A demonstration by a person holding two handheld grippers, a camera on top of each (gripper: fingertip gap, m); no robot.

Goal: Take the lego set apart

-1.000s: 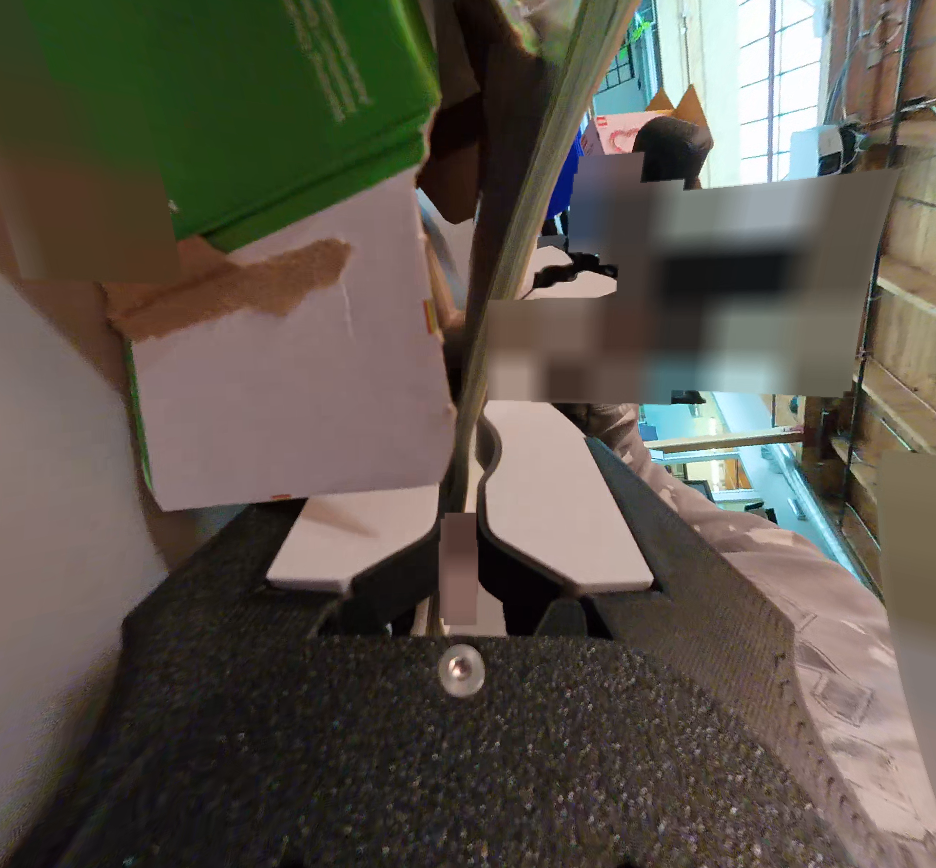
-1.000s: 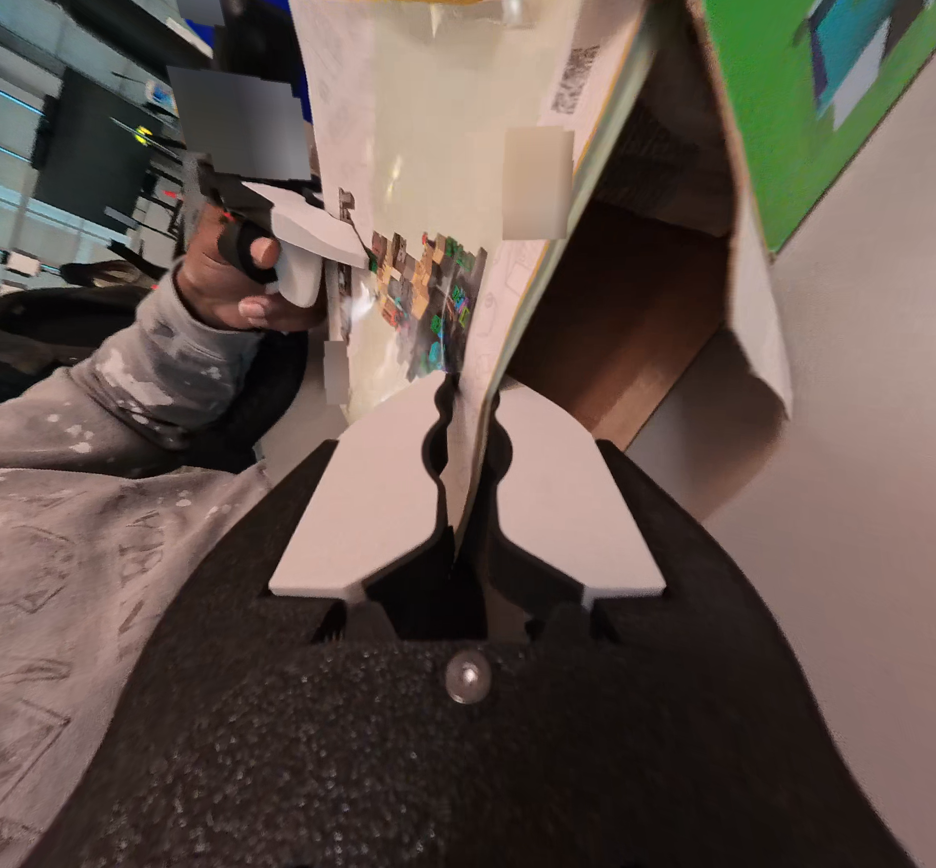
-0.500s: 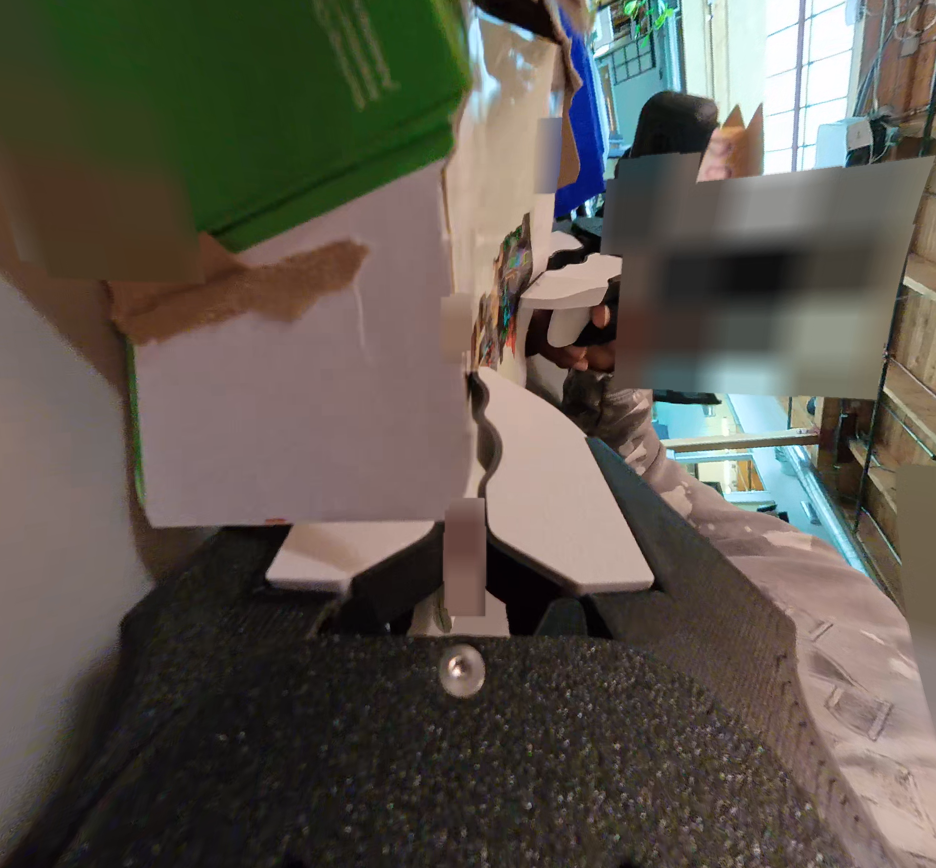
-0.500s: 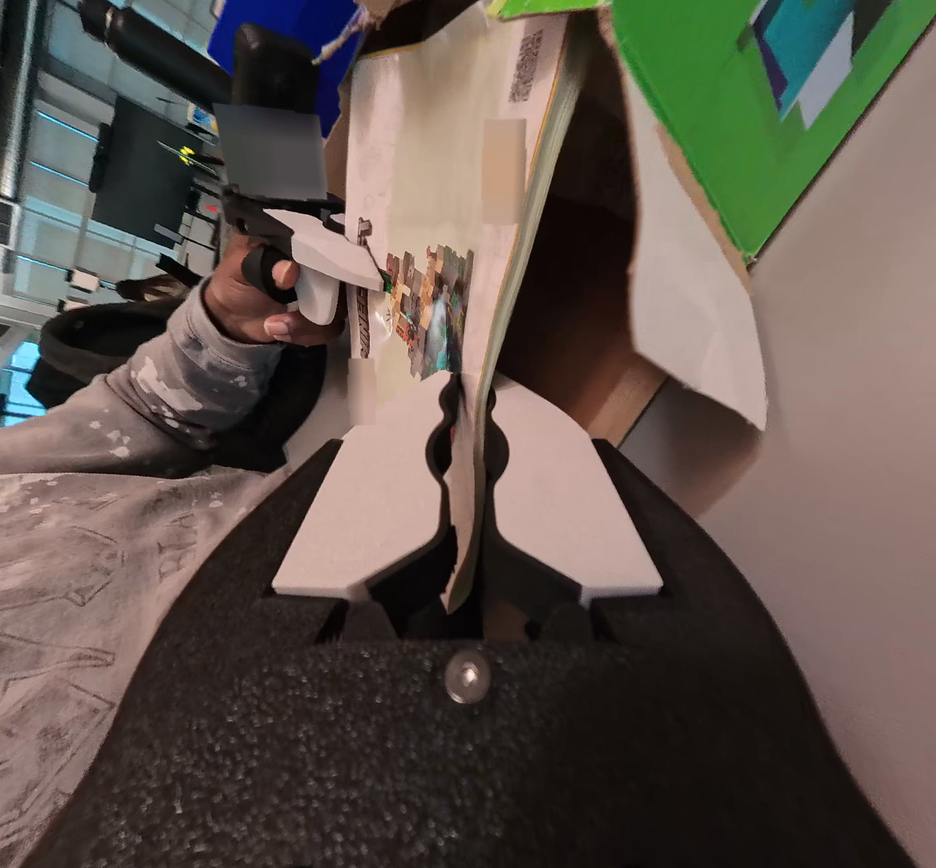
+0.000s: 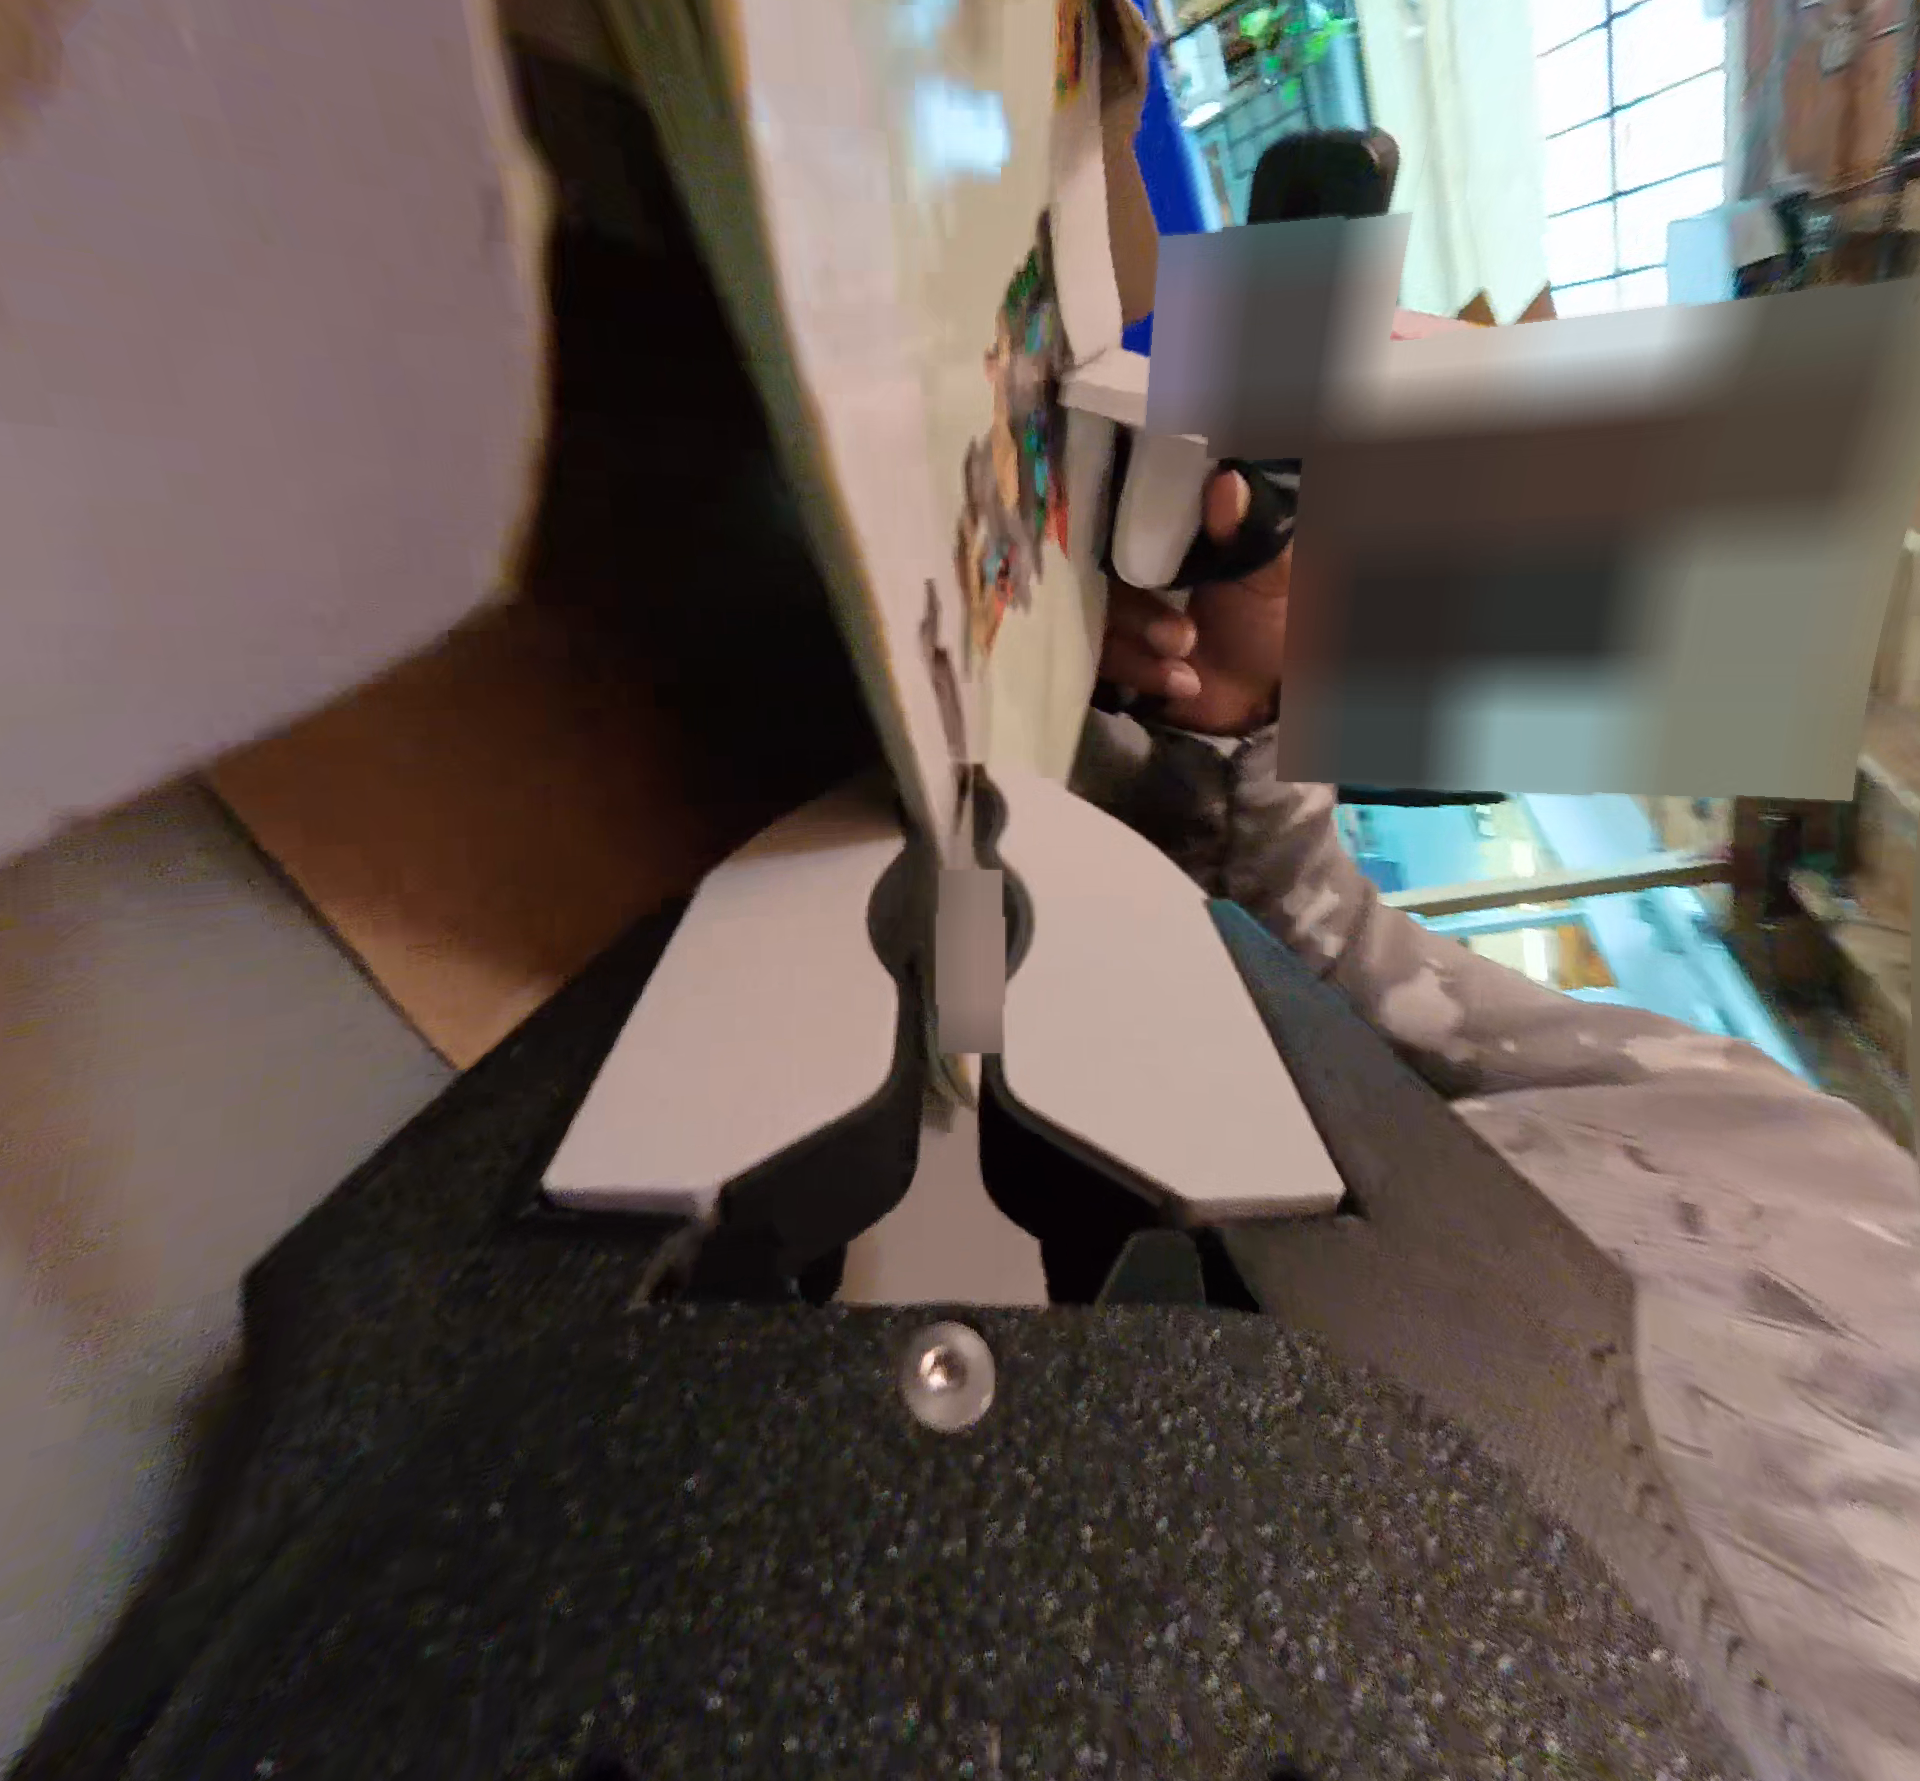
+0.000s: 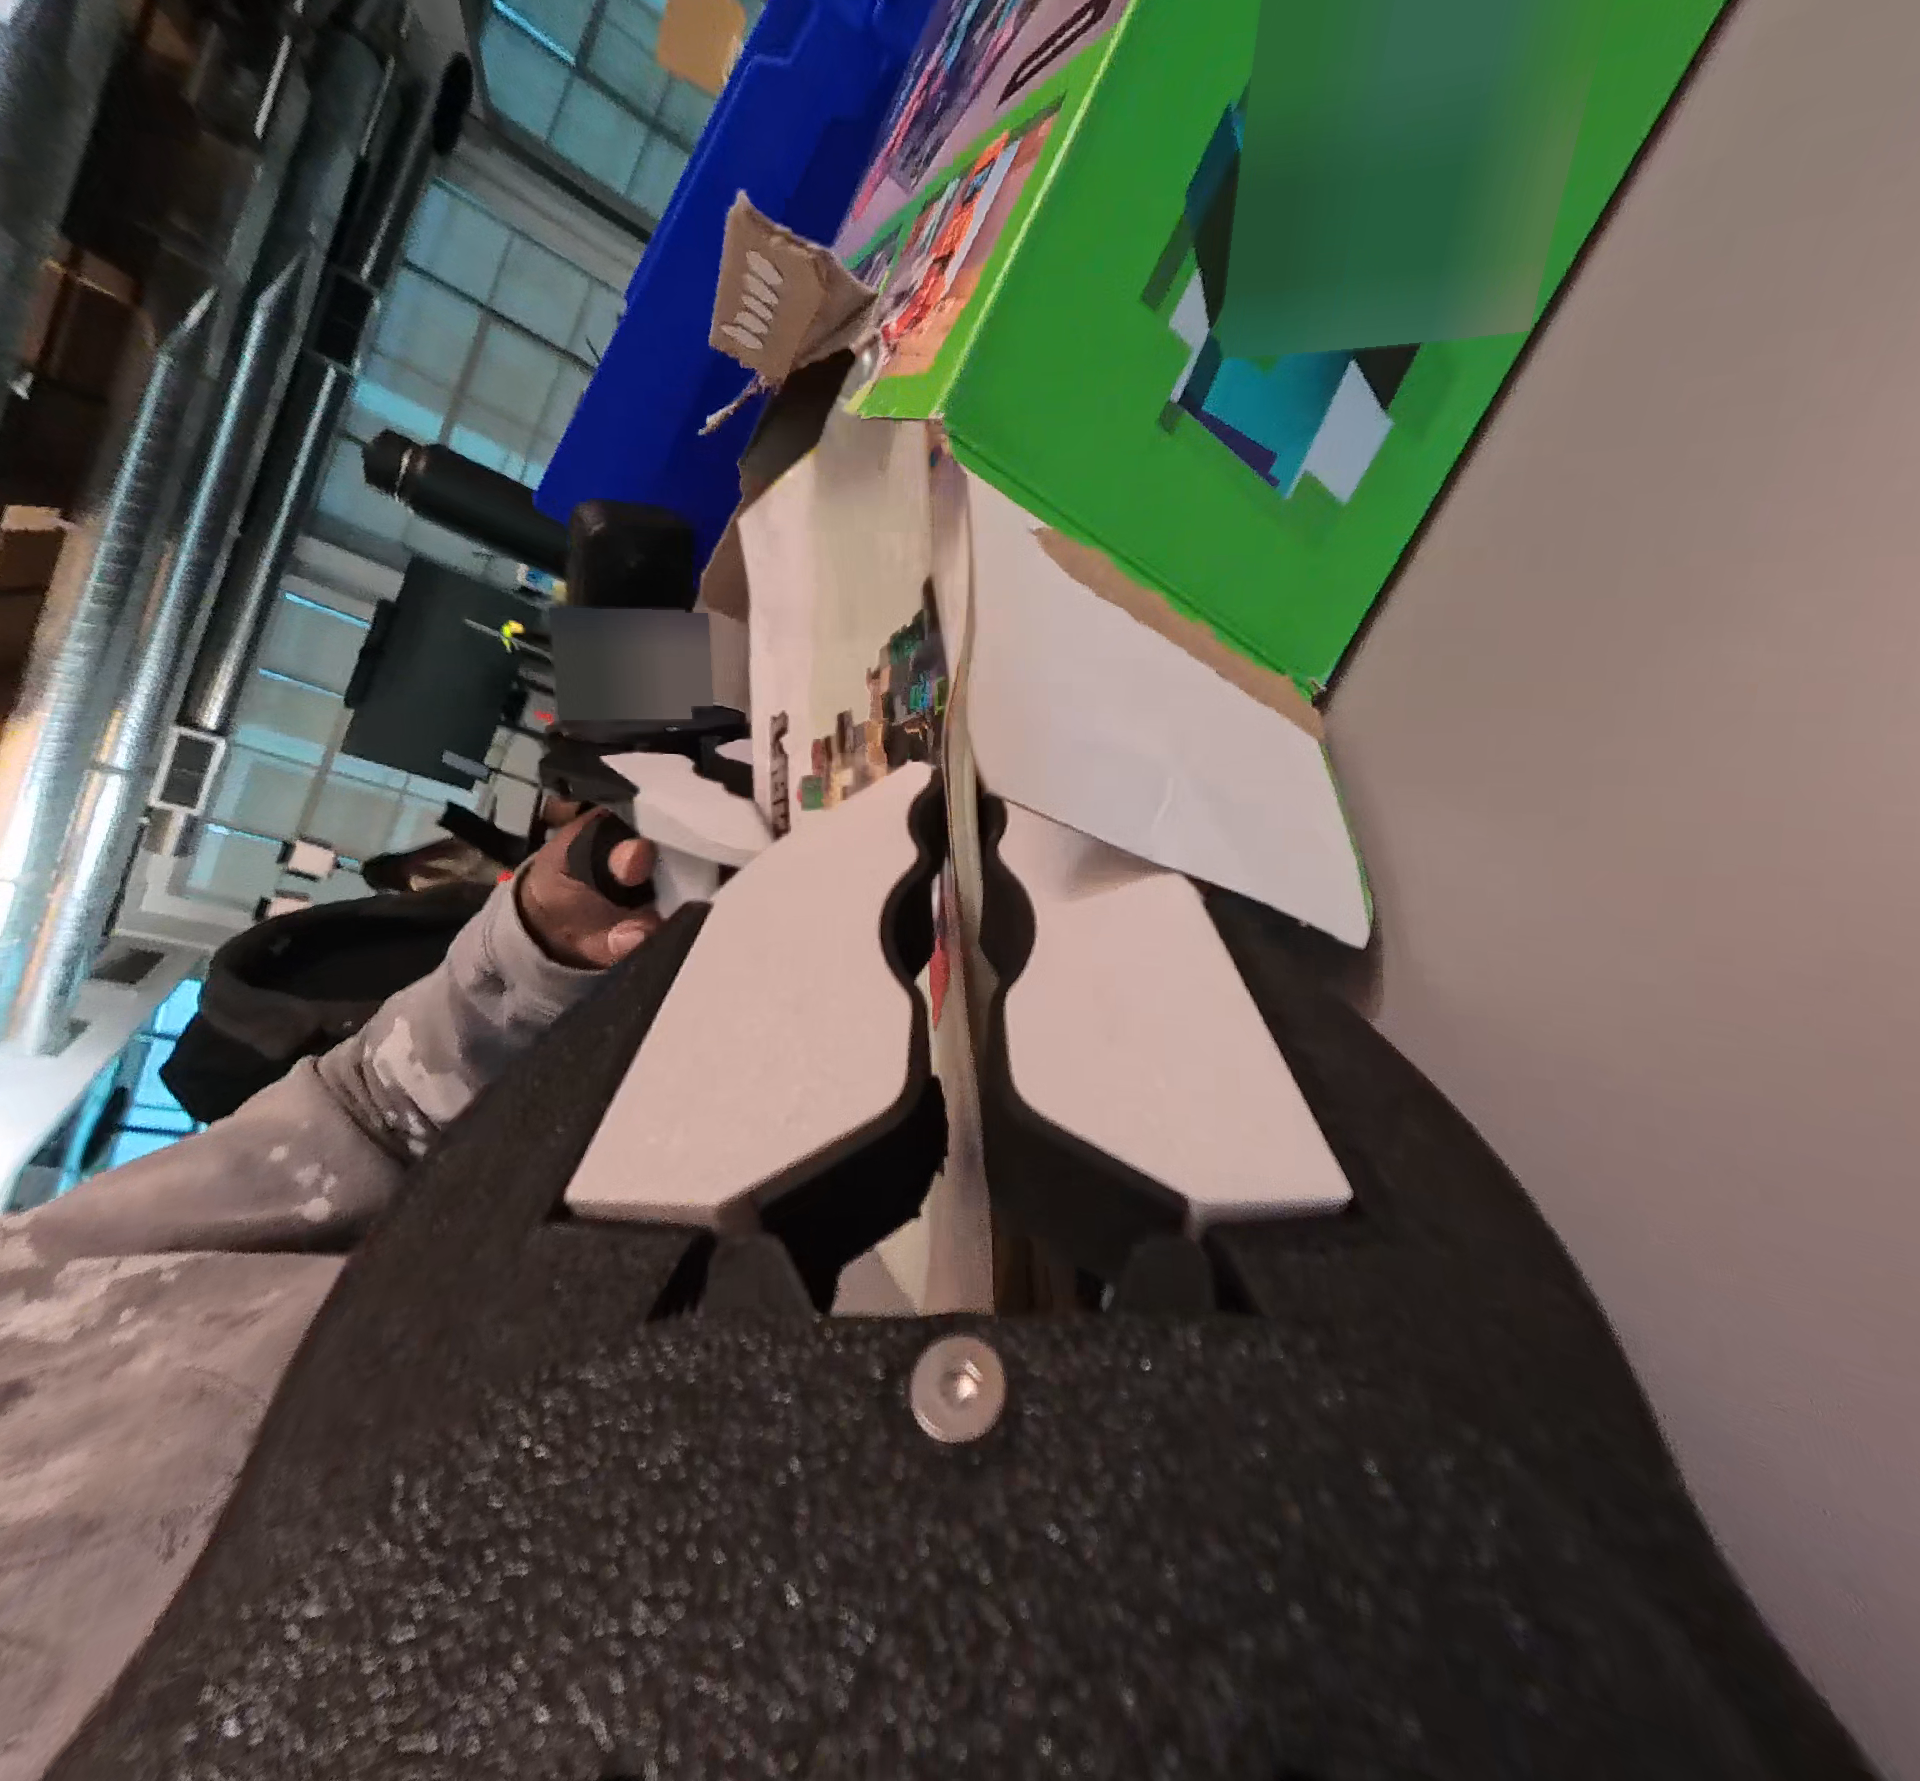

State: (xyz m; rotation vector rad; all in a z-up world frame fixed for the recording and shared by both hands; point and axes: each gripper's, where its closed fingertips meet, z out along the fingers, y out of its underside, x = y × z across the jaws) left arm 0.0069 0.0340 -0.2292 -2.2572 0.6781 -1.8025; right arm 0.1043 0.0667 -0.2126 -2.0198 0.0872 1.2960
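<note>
The green lego box [image 6: 1122,297] lies on its side on the pale table [image 6: 1662,900], its torn white flap [image 6: 1132,755] open. A thin booklet [image 6: 842,619] with a pictured cover sticks out of the opening. My right gripper [image 6: 956,796] is shut on the booklet's near edge. My left gripper [image 5: 951,822] is shut on another edge of the booklet [image 5: 883,297], beside the dark box mouth [image 5: 655,505] and the white flap [image 5: 260,277]. Each gripper shows in the other's view, held by a hand [image 5: 1174,661] [image 6: 587,910].
A blue bin [image 6: 748,214] stands behind the box. A dark bottle [image 6: 457,495] and a black chair back [image 6: 629,547] are farther off. A grey, paint-flecked sleeve [image 5: 1558,1160] fills the near side. Windows and wooden shelves are in the background. There is about 11 cm between the tips of the two grippers.
Both grippers stayed shut on the booklet. The right one has drawn back from the box, so the booklet is farther out. The left view has swung toward the box mouth.
</note>
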